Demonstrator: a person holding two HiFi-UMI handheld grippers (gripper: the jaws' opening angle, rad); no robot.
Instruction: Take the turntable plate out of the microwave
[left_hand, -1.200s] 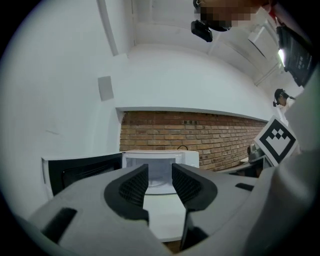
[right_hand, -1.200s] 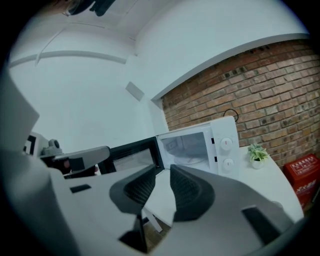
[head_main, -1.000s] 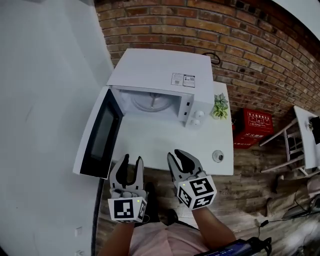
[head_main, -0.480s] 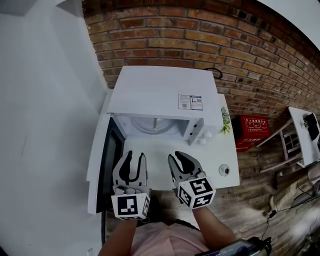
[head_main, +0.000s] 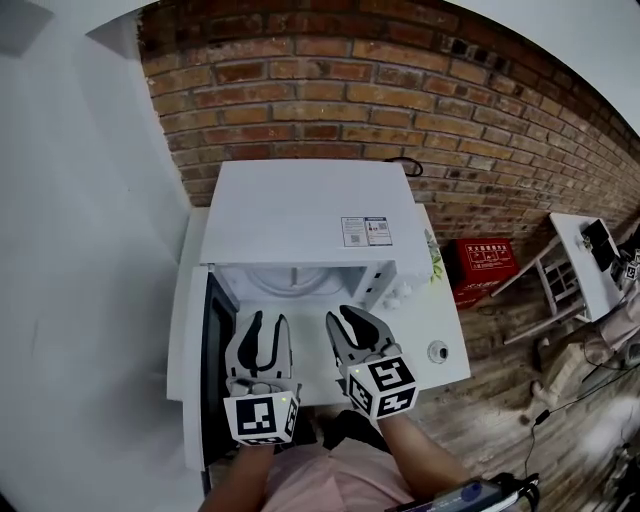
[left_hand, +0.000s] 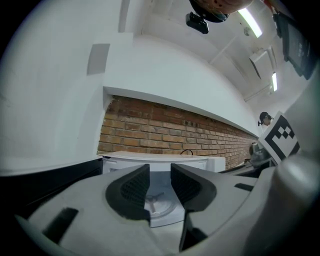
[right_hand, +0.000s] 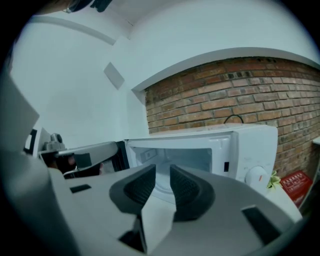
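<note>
Left gripper (head_main: 266, 323) and right gripper (head_main: 346, 320) hover before the open microwave (head_main: 300, 215), jaws slightly apart, empty; the plate (head_main: 290, 284) sits inside, not yet touched.

From the head view we see only the front arc of the turntable plate (head_main: 297, 285); the microwave's (head_main: 300, 205) top hides the rest. In the left gripper view the plate shows just through the gap between the fingers (left_hand: 131, 189), which cover its sides. We cannot read the label (head_main: 364, 231) on the microwave, nor tell what the small round thing (head_main: 437, 351) near the counter's (head_main: 447, 320) right edge is. The person's forearms (head_main: 430, 462) are cut off by the lower edge.
</note>
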